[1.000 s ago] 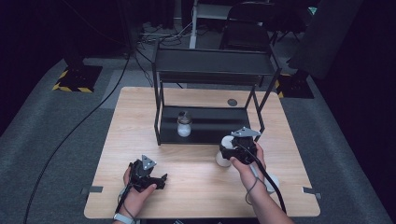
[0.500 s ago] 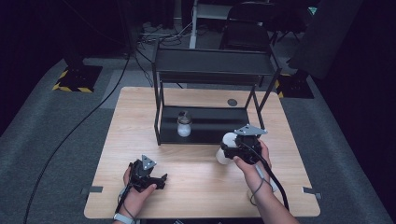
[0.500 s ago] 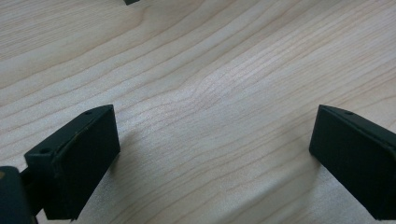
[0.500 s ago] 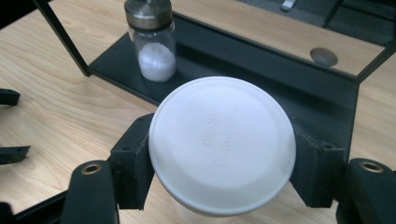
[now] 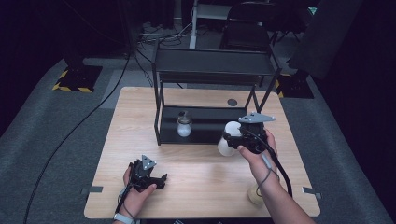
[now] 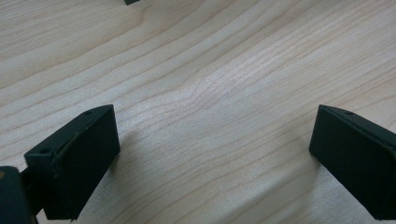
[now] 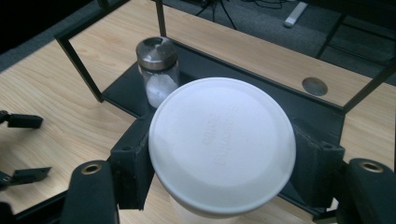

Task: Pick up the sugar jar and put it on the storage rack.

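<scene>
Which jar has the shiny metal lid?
The small glass jar on the rack's bottom shelf. The white container in the right gripper has a white plastic lid.

In the right gripper view, the white lid [image 7: 222, 144] is hiding most of the tub under it, and the bottom edge is cutting the tub off. The lid's raised letters are too faint for us to read. In the high view, the person's right hand [image 5: 258, 154] is covering part of the right tool [image 5: 233, 140]. A small pale thing [image 5: 254, 196] near the tabletop [image 5: 205, 177] edge is sitting half behind the arm, and we are not able to tell what it is.
</scene>
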Demonstrator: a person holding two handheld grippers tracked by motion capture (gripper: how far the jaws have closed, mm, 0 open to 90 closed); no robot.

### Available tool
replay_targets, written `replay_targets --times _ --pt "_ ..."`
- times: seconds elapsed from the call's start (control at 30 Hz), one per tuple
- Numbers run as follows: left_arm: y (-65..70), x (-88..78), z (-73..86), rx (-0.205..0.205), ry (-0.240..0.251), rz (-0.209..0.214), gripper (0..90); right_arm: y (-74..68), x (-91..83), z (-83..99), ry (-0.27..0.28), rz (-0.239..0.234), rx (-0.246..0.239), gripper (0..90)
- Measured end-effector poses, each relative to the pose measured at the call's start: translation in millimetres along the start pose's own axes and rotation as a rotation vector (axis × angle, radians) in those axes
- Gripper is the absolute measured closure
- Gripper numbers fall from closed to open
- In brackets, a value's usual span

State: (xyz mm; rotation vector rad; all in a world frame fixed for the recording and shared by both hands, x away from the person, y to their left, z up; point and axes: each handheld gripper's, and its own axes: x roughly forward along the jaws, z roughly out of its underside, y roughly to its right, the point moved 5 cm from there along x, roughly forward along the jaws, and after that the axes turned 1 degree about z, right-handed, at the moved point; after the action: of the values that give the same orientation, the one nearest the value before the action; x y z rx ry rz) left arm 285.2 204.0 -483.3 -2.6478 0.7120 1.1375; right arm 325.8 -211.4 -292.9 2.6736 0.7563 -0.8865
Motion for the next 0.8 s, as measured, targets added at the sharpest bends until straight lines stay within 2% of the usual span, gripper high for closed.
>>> replay_targets --times 0.2,0.43,0.8 --pt "0.0 0.0 0.0 0.0 0.0 0.0 1.7 2.8 -0.9 -13.5 0.011 -0.013 -0.008 33.9" --pt "-0.3 0.0 0.0 0.0 0.0 0.002 1.7 5.0 4.4 -26.9 0.018 -0.006 -0.029 33.9" --pt "-0.3 0.0 0.0 0.001 0.0 0.002 1.7 11.9 26.7 -44.2 0.006 -0.017 -0.019 33.9"
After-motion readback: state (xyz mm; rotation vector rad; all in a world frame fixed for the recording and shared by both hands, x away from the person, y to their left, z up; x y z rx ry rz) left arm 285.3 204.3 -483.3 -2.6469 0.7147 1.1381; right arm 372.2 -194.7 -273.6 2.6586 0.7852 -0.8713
